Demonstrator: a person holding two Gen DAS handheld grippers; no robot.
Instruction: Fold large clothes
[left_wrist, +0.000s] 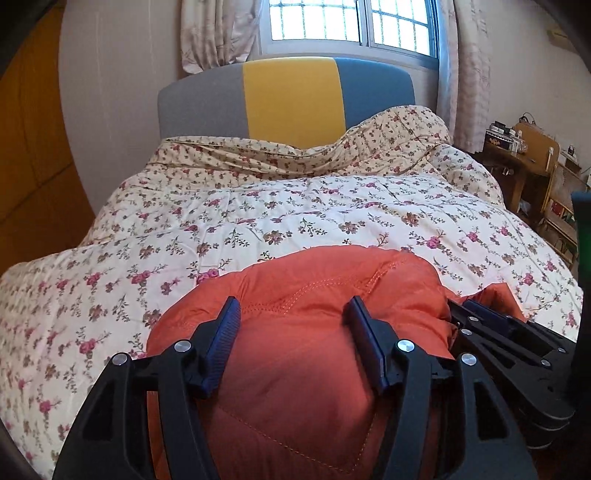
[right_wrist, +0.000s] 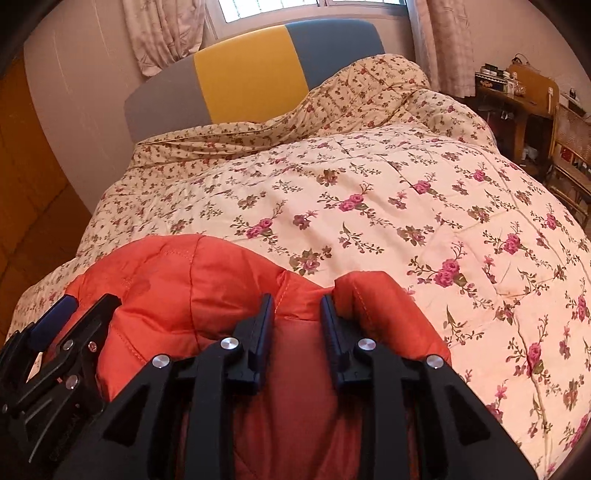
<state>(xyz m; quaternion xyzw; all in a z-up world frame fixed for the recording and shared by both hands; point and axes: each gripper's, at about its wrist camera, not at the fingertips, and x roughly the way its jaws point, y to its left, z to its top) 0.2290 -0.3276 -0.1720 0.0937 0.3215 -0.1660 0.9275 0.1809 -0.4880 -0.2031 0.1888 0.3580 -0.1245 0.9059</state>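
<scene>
Floral quilt (left_wrist: 258, 221) under puffy orange jacket (left_wrist: 295, 369) (quilted, stitched)

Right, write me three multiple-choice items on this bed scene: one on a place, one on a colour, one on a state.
1. Where does the orange padded jacket lie?
A. on the floral quilt
B. on the wooden desk
C. on the floor

2. What colour is the middle band of the headboard?
A. green
B. yellow
C. red

3. How do the jaws of the left hand-held gripper stand?
A. shut tight on a sleeve
B. out of view
C. open, apart over the jacket

Key: 1 A, the jacket rests on the flowered quilt; 2 B, yellow sits between grey and blue; 3 C, a wide gap shows between its fingers.
</scene>
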